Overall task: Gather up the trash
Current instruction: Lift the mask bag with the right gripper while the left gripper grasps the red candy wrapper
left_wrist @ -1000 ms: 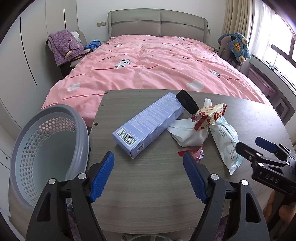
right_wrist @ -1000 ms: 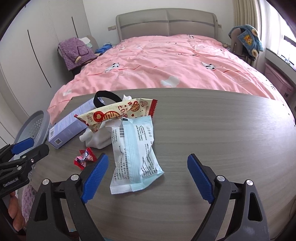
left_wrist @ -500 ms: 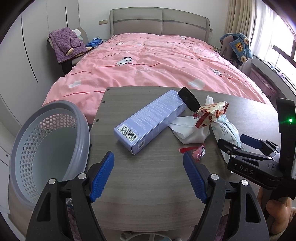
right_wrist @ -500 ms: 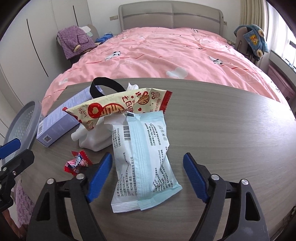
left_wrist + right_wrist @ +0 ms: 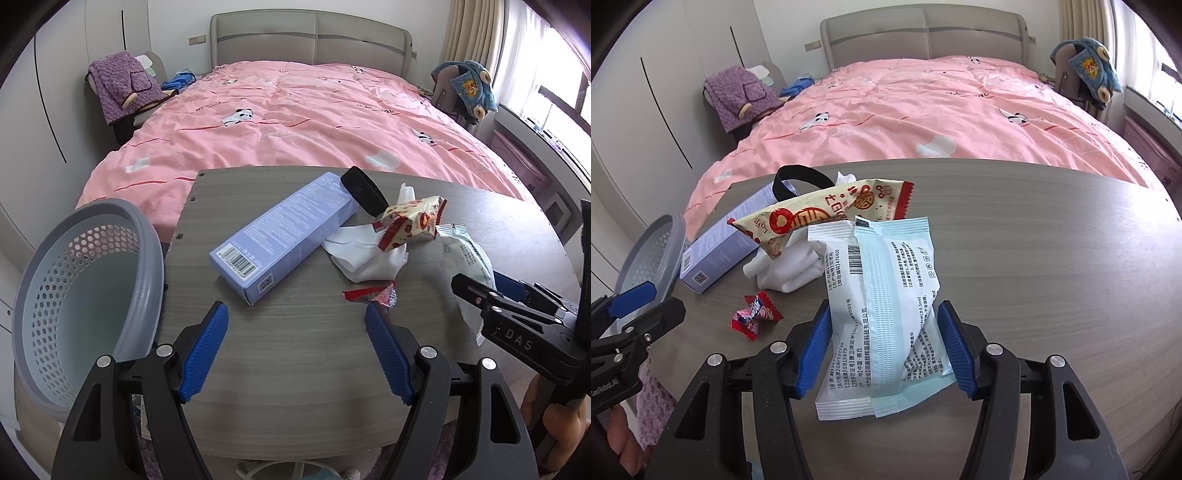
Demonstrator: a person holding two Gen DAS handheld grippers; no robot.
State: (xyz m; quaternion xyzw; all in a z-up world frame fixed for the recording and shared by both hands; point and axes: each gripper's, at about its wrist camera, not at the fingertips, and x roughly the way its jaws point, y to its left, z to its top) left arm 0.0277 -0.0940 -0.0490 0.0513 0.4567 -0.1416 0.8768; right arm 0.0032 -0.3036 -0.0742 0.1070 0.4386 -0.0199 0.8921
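Basket [image 5: 147, 258] at table's [image 5: 1052, 258] left edge seen bare. 5 items uncollected. Right gripper [image 5: 882, 347] closing around mask packet [image 5: 882, 306]; left gripper [image 5: 295, 347] spread, nothing held.

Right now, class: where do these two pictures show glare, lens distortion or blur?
Left wrist view: window blown out white, table edge bowed by the fisheye, corners dark. Right wrist view: bed headboard curved by the lens, print on the blue-white packet sharp.

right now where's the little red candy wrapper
The red candy wrapper lies on the table, left of the right gripper in its view, just in front of the white tissue and right of the purple box.
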